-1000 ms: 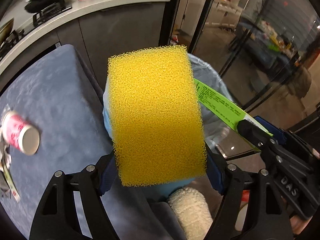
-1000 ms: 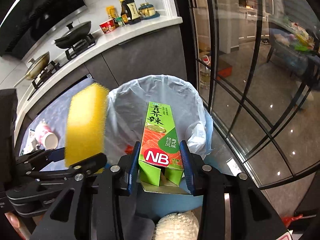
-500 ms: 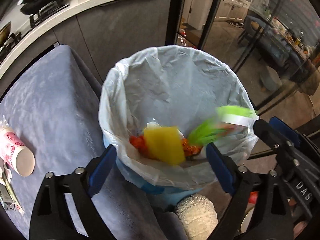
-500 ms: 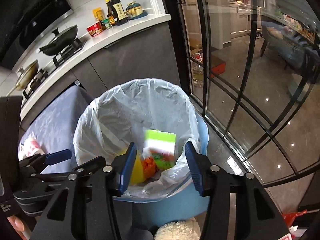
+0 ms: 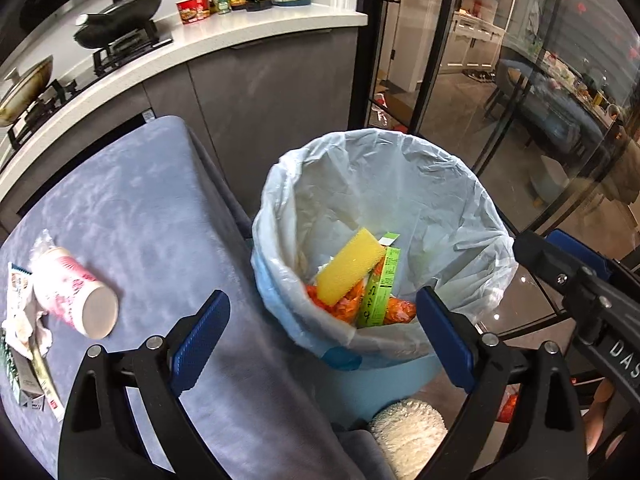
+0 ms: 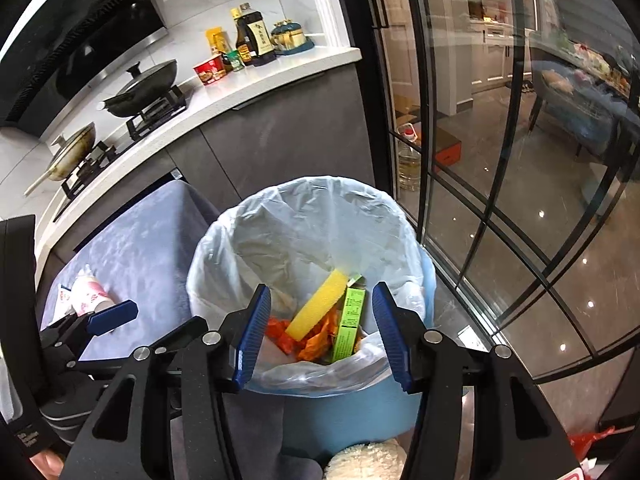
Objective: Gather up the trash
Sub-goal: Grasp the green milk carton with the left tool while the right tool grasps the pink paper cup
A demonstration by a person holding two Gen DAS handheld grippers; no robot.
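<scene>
A grey-blue cloth-covered table (image 5: 152, 216) carries 1 toppled paper cup (image 5: 74, 292) beside crumpled wrappers (image 5: 24, 344).

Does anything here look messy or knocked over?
Yes. On the blue-grey cloth, a pink paper cup lies tipped on its side among crumpled wrappers. The sponge and green box already sit in the lined bin.

- On the right gripper (image 5: 600, 304), seen at the edge of the left wrist view, we read the white letters "DAS"; anything after them is cut off.
- The green box (image 6: 349, 326) in the bin carries black print and a barcode that we cannot make out.
- Labels on the counter bottles (image 6: 252, 40) stay too small to read.
</scene>
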